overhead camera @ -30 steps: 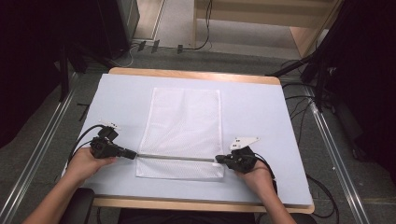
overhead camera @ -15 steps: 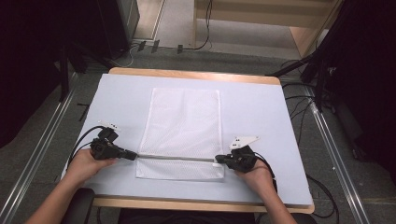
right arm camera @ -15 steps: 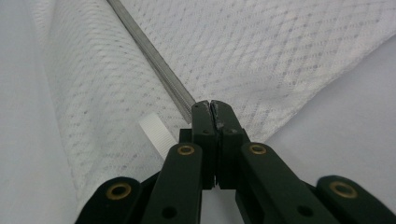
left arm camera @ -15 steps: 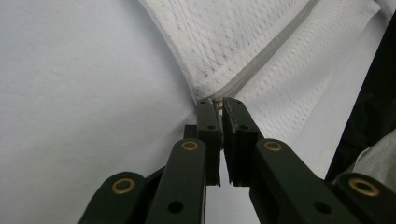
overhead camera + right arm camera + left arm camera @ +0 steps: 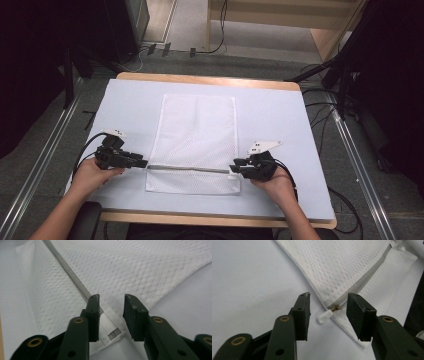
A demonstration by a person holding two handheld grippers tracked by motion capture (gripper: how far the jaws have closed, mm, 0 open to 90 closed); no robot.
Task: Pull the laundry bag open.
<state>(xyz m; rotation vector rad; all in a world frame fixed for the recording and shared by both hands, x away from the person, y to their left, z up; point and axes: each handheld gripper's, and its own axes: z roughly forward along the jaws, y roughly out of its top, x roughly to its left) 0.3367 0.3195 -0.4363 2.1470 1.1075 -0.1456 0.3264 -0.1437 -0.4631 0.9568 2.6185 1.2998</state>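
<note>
A white mesh bag (image 5: 197,125) lies flat in the middle of the table, its grey zipper (image 5: 190,169) running across near the front end. My left gripper (image 5: 142,163) sits at the zipper's left end. Its jaws have just been opening, and the small white zipper pull (image 5: 323,316) lies loose between them in the left gripper (image 5: 329,300) view. My right gripper (image 5: 235,167) sits at the zipper's right end. Its jaws have also just been opening, with the bag's white fabric tab (image 5: 108,326) between them, untouched by the right gripper (image 5: 112,300).
The table (image 5: 280,115) has a pale mat and a wooden rim (image 5: 210,80). Bare mat lies to either side of the bag and behind it. Cables (image 5: 320,107) trail off the right side. Metal rails (image 5: 35,180) run along the floor beside the table.
Both grippers' jaws have parted at the ends of the zipper. The hands and the bag have stayed where they were.
</note>
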